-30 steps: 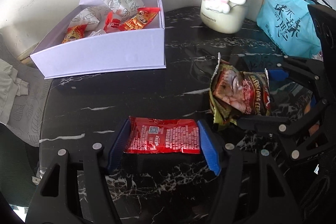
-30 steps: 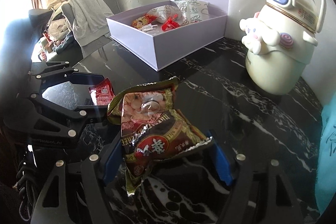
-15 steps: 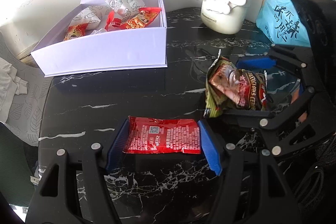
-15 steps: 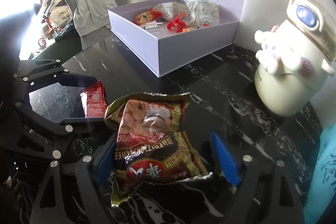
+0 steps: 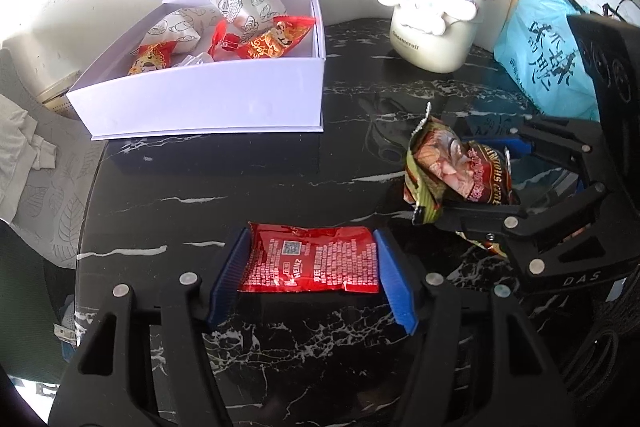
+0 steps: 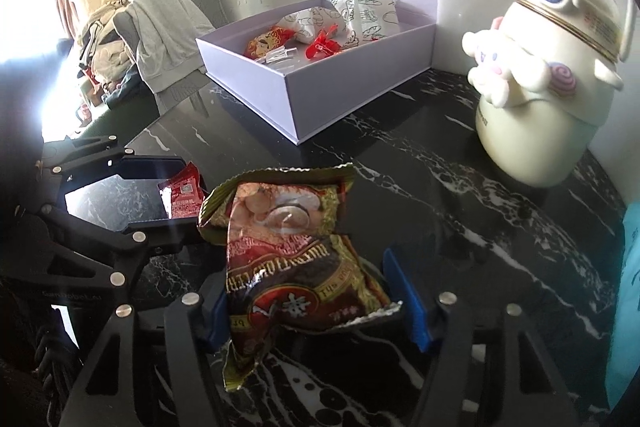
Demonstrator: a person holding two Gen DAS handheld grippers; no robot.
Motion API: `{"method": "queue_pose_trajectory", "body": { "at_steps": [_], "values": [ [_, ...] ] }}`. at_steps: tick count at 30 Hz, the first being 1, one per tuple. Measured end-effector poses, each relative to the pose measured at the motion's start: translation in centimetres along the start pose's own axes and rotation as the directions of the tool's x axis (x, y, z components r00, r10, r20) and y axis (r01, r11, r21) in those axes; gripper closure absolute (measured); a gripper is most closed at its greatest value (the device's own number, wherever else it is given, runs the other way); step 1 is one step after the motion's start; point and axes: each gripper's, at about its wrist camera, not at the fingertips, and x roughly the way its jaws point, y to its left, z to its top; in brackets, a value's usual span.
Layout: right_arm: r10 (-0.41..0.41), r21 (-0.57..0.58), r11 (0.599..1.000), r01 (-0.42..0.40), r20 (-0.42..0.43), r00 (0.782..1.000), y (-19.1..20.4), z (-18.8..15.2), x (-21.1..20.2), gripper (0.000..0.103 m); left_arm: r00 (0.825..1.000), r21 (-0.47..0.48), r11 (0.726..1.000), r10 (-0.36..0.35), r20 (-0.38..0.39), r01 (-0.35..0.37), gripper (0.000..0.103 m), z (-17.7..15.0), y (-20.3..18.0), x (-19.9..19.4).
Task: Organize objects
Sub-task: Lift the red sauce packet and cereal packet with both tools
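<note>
One flat, glossy red sauce packet point(image 5: 312, 259) is seen lying on the black marble table point(image 5: 240, 183), its long axis crosswise between the blue pads of the left gripper point(image 5: 313, 277); both pads touch its short ends as the jaws close. One crinkled brown foil snack bag point(image 6: 296, 259), long axis pointing away, is caught in the closing right gripper point(image 6: 316, 301). One white cardboard box point(image 5: 208, 99) is noted behind, open.

red sachet point(image 5: 312, 259): flat on table | brown snack bag point(image 6: 296, 259): crumpled, tilted
</note>
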Motion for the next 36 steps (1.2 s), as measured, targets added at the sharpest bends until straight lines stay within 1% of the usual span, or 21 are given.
{"method": "queue_pose_trajectory", "body": {
  "at_steps": [5,13,21,24,25,28,31,33,36],
  "values": [
    [-0.002,0.012,1.000,0.002,0.003,1.000,0.0,0.0,-0.3,0.040,1.000,0.003,1.000,0.009,0.021,-0.009,0.041,0.2,0.0,-0.9],
    [0.008,0.002,1.000,-0.008,0.036,0.999,0.6,0.3,-1.6,0.042,0.999,-0.024,1.000,0.014,0.034,-0.013,0.041,0.8,0.5,-1.9],
    [0.005,-0.015,1.000,-0.004,0.069,0.998,0.8,1.0,-3.2,0.043,0.996,0.011,0.999,0.037,0.083,-0.038,0.041,1.9,-0.4,-3.7],
    [0.000,-0.024,1.000,0.002,0.086,0.996,0.8,1.4,-4.0,0.050,0.994,0.018,0.999,0.043,0.102,-0.045,0.041,2.5,-0.5,-4.4],
    [-0.001,-0.029,1.000,0.004,0.092,0.996,0.9,1.5,-4.4,0.053,0.993,0.021,0.999,0.044,0.108,-0.047,0.041,2.8,-0.6,-4.6],
    [-0.006,-0.052,0.999,0.011,0.102,0.995,1.0,2.2,-4.7,0.055,0.990,0.034,0.997,0.061,0.127,-0.065,0.041,3.3,-0.8,-4.9],
    [0.024,-0.037,0.999,-0.021,0.076,0.997,0.8,2.2,-3.8,0.055,0.991,0.034,0.997,0.065,0.116,-0.070,0.041,3.4,-0.8,-4.3],
    [0.014,-0.026,1.000,-0.012,0.052,0.999,0.7,1.9,-3.0,0.055,0.993,0.034,0.997,0.068,0.101,-0.072,0.041,3.1,-0.6,-3.8],
    [0.010,-0.020,1.000,-0.010,0.038,0.999,0.6,1.3,-2.6,0.056,0.995,0.023,0.998,0.050,0.081,-0.052,0.041,2.5,-0.4,-3.3]
  ]
}}
